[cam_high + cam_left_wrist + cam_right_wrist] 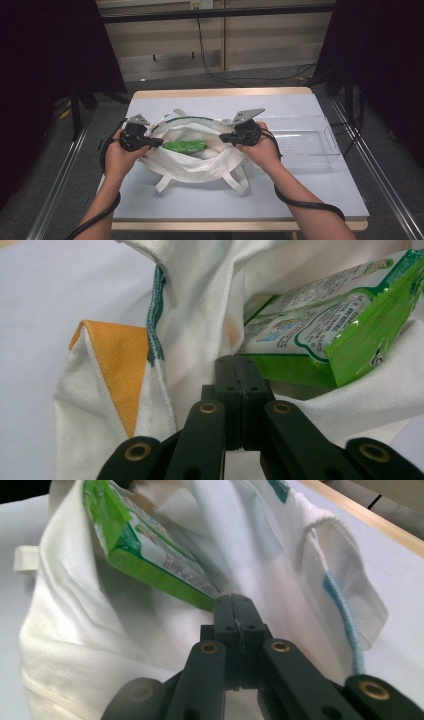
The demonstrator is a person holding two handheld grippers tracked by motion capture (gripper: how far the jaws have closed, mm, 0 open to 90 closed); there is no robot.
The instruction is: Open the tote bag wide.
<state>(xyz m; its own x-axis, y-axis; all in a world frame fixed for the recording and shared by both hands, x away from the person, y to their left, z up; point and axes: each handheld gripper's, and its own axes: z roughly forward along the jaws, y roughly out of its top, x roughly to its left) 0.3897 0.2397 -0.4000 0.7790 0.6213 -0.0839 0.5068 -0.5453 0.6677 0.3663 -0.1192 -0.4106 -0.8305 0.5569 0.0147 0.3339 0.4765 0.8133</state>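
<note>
1. My left gripper (150,141) sits at the left edge of the white canvas tote bag (200,162); its jaws are pressed together, and in the left gripper view they seem to nip the rim cloth, though I cannot tell for sure that fabric lies between them; I judge I hold this side to keep the mouth pulled wide.
2. Just beside that rim the left gripper view shows an orange triangular patch (120,365) and a dark green stitched seam (156,310) on the bag; they mark the bag's corner, a firm place to pull from.
3. The green glossy snack packet (185,145) lies inside the bag's open mouth, between my two grippers, tilted with one end raised; it rests on the inner cloth, held by neither gripper.
4. My right gripper (226,136) meets the bag's right rim; its jaws are together too, tips near the packet's lower corner in the right gripper view; pulling against the left side, it keeps the opening taut, I judge.
5. A pale blue corded handle (345,610) loops off to the right there.
6. Farther right on the grey worktop (310,195) stands a clear plastic tray (305,145), apart from the bag.
</note>
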